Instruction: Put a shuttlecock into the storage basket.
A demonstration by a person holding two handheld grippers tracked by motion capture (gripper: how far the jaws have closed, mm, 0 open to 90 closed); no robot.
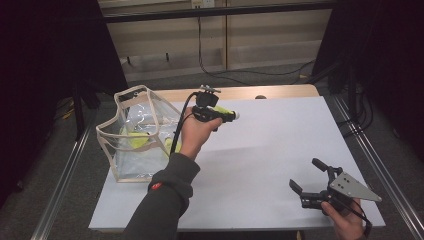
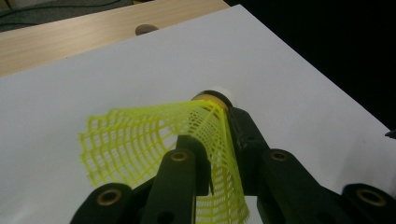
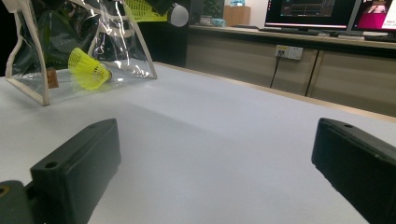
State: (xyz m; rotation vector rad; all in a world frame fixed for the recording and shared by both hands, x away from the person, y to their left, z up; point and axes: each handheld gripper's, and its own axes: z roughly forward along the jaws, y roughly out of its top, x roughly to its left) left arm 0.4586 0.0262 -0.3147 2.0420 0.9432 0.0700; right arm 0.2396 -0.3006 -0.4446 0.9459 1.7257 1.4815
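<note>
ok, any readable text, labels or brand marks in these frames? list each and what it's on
None legible.
Monitors behind the table: on-screen content too blurred to read.
Small red mark on the sleeve cuff: too small to read.
Wall socket plate: no readable marking.

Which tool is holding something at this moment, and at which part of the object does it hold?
The left tool holds a yellow shuttlecock by its net skirt, squeezed flat between the jaws; its white cork end points away. The right tool is open and holds nothing.
</note>
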